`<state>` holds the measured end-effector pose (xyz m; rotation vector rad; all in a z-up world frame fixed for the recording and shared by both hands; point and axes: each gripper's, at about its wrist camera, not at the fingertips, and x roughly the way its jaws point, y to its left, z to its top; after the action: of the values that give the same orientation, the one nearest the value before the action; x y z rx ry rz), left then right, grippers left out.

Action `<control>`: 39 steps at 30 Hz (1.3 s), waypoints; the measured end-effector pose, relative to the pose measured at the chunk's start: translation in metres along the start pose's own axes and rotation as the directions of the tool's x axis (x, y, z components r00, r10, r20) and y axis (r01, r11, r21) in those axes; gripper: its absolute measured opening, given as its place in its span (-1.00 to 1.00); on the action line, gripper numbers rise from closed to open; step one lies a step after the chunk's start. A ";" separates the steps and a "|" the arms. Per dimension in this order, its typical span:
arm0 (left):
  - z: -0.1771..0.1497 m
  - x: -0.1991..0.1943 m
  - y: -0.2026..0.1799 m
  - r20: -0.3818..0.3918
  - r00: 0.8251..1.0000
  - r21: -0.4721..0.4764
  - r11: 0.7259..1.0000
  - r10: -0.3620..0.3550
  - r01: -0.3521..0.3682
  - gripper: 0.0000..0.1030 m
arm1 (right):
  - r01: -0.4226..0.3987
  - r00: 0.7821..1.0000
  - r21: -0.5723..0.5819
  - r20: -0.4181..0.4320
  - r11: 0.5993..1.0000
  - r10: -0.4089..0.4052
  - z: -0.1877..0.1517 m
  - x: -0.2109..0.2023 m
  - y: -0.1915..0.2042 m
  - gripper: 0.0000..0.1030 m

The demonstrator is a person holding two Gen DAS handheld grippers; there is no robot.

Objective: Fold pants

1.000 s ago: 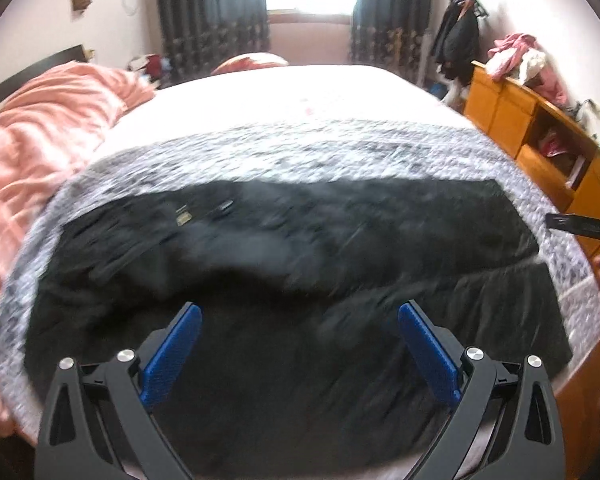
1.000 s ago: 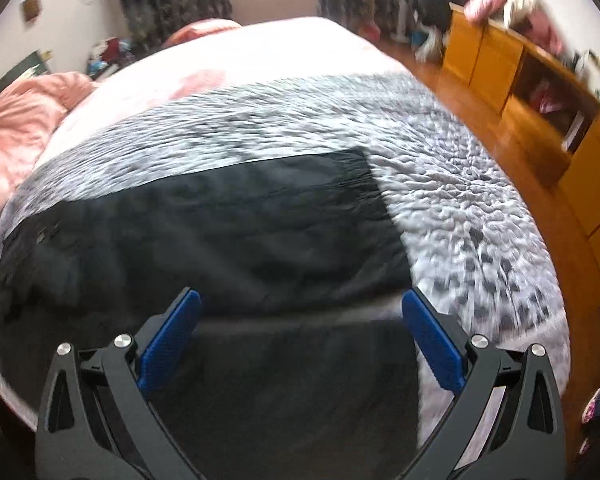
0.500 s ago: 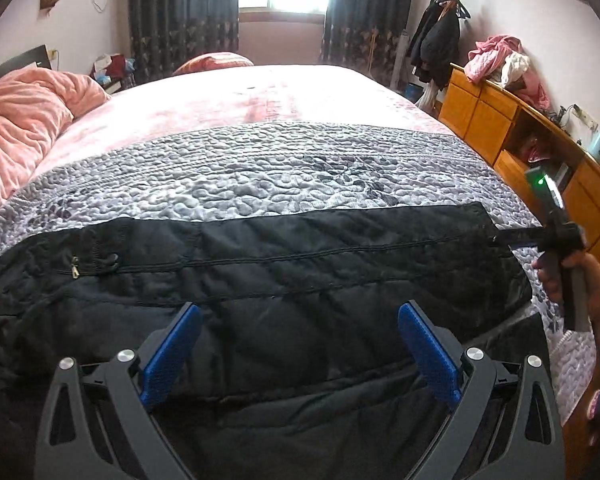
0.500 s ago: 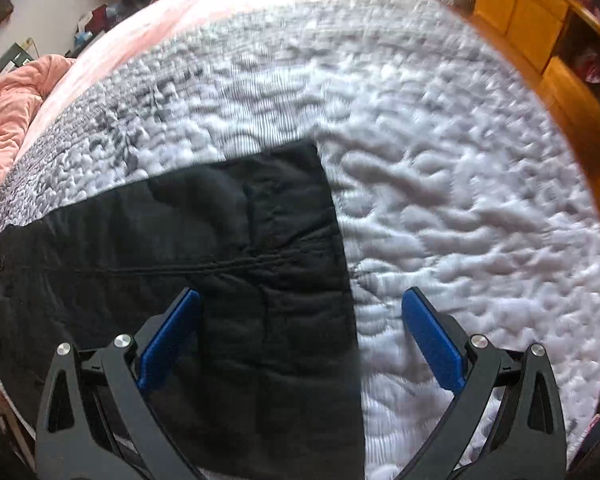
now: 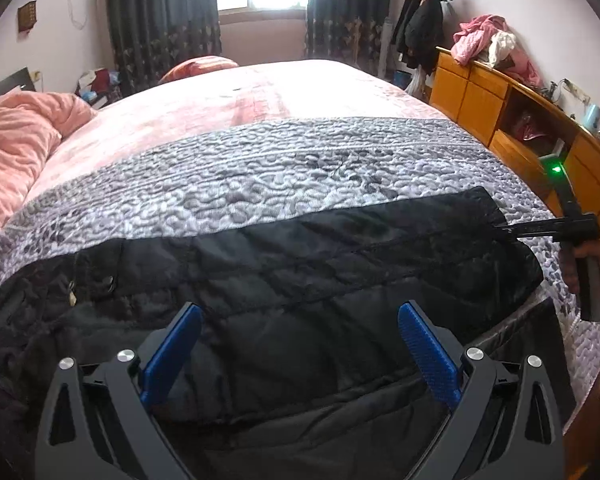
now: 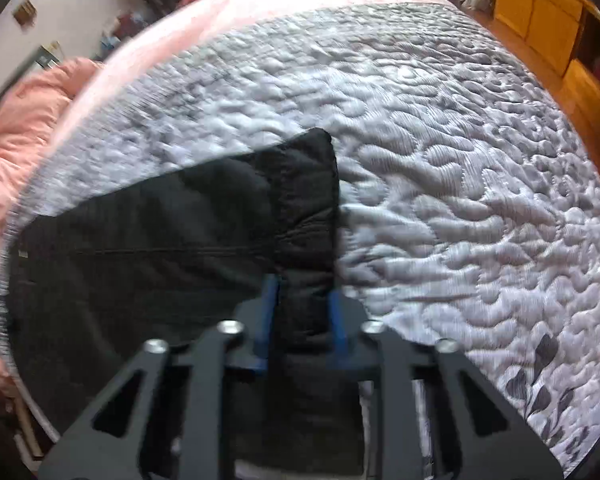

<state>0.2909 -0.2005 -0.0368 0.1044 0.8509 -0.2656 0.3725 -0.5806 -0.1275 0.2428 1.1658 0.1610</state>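
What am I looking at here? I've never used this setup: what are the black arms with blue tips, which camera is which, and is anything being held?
There is no robot. A person holds a pair of hand-held tongs in each hand, and a wide-angle camera on each looks forward along its two blue-padded fingers.

The left wrist view shows the left tongs with jaws wide apart, hovering over black pants spread across a grey quilted bedspread on a bed. At its right edge you see the person's other hand holding the right tongs at the pants' leg end.

The right wrist view is that same spot close up: the right tongs have just been closing, and their pads now pinch the hem edge of the pants.

A pink blanket and a wooden cabinet sit to the sides.
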 end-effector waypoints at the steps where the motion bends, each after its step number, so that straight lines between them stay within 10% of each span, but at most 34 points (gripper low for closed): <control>1: 0.005 0.003 0.001 0.001 1.000 0.005 1.000 -0.022 0.022 0.93 | -0.017 1.000 -0.030 0.021 0.999 0.017 -0.002 -0.010 0.004 -0.77; 13: 0.086 0.099 -0.006 -0.112 0.958 0.235 0.930 -0.263 0.283 0.93 | -0.147 0.956 -0.246 0.215 0.958 0.202 -0.023 -0.088 0.034 -0.79; 20: 0.123 0.136 -0.018 -0.183 0.833 0.199 0.810 -0.522 0.552 0.93 | -0.173 0.931 -0.318 0.256 0.932 0.260 -0.027 -0.110 0.039 -0.79; 26: 0.127 0.173 -0.033 -0.344 0.761 0.207 0.746 -0.550 0.633 0.93 | -0.187 0.925 -0.332 0.258 0.925 0.279 -0.029 -0.114 0.038 -0.79; 33: 0.112 0.195 -0.033 -0.498 0.596 0.065 0.658 -0.630 0.750 0.90 | -0.191 0.927 -0.316 0.254 0.929 0.277 -0.031 -0.109 0.035 -0.79; 35: 0.107 0.198 -0.034 -0.524 0.580 0.052 0.656 -0.623 0.753 0.76 | -0.194 0.923 -0.308 0.264 0.931 0.279 -0.031 -0.110 0.034 -0.79; 37: 0.102 0.196 -0.033 -0.538 0.586 0.064 0.664 -0.606 0.745 -0.32 | -0.196 0.919 -0.299 0.276 0.934 0.281 -0.030 -0.112 0.034 -0.79; 39: 0.095 0.192 -0.033 -0.523 0.619 0.096 0.681 -0.586 0.726 -0.69 | -0.199 0.917 -0.296 0.281 0.934 0.284 -0.030 -0.113 0.035 -0.79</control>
<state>0.4724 -0.2874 -0.1187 0.1330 1.3025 -1.1306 0.3009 -0.5716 -0.0291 0.1715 0.7760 0.4764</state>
